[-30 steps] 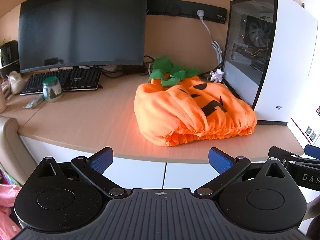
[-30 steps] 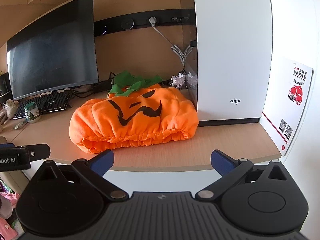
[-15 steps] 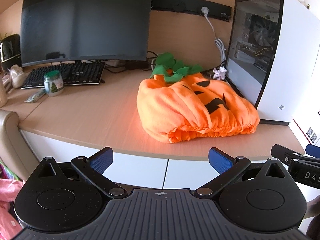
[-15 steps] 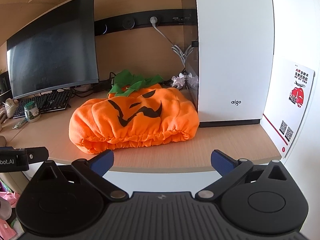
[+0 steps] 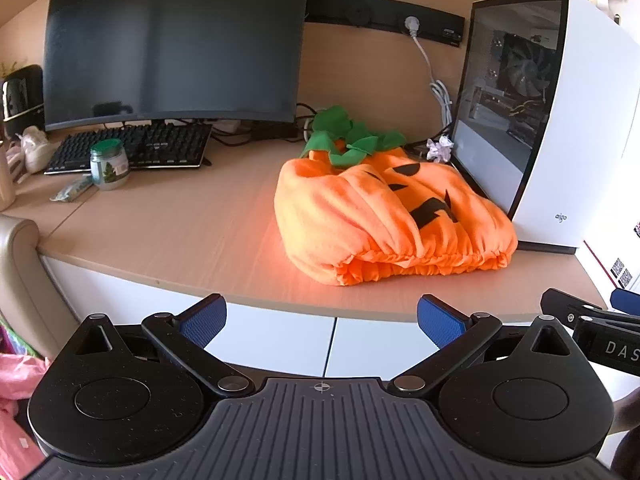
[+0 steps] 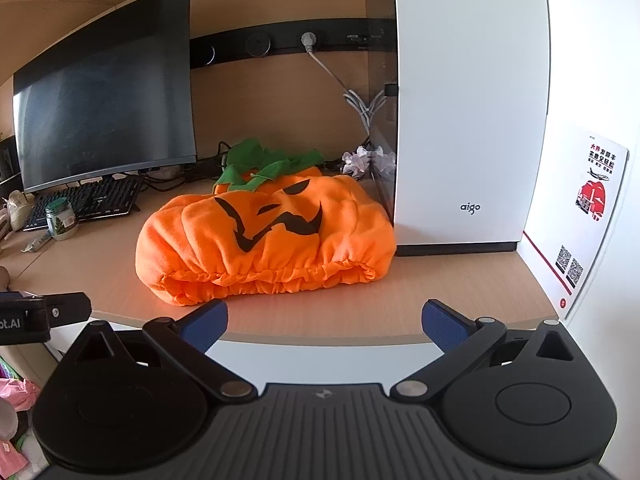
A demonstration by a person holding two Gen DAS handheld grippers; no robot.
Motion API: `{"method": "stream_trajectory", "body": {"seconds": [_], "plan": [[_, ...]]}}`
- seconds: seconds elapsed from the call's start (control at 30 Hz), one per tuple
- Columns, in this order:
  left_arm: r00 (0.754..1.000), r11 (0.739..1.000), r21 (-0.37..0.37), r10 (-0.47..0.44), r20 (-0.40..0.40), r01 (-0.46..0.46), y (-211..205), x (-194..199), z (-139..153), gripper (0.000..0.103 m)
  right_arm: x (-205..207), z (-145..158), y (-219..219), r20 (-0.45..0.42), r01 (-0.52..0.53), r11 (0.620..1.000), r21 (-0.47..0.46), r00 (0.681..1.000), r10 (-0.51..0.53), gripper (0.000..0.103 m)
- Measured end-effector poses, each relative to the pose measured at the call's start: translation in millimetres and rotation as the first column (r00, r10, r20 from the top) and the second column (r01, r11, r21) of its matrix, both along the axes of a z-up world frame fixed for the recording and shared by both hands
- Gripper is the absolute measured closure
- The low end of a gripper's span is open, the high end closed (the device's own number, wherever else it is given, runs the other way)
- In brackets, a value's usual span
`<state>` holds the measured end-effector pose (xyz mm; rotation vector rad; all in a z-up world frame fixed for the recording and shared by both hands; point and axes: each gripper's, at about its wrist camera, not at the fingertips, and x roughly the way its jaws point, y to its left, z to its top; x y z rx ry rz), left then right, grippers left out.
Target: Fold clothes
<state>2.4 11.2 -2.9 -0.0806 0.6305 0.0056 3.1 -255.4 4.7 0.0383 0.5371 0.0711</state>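
Both my grippers, left & right, hang spread wide w/ nothing held, short of the desk edge. Costume lies bunched mid-desk, touching the PC. Risk: puffy elastic hem slips my pinch, or dragging it snags cables behind.

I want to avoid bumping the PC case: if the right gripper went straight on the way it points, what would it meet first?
Probably the gathered hem of the orange pumpkin costume, lying dead ahead of the open right gripper. The white PC case stands off to the right; depth is uncertain.
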Motion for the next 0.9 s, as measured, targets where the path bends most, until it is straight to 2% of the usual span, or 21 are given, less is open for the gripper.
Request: {"method": "stream_trajectory", "body": {"seconds": [0.33,0.9], "plan": [[1.0,0.999,0.025,-0.022,0.011,0.022,-6.6,1.2,1.0,0.0,2.8,1.7,-1.0,0.006,-0.003,1.0,-0.001,1.0,0.003,0.0],[0.999,0.998,0.049,-0.038,-0.018,0.039,-7.8,7.2,-3.2,0.0,6.4,0.6,2.4,-0.003,-0.005,1.0,0.006,1.0,0.005,0.0]]}}
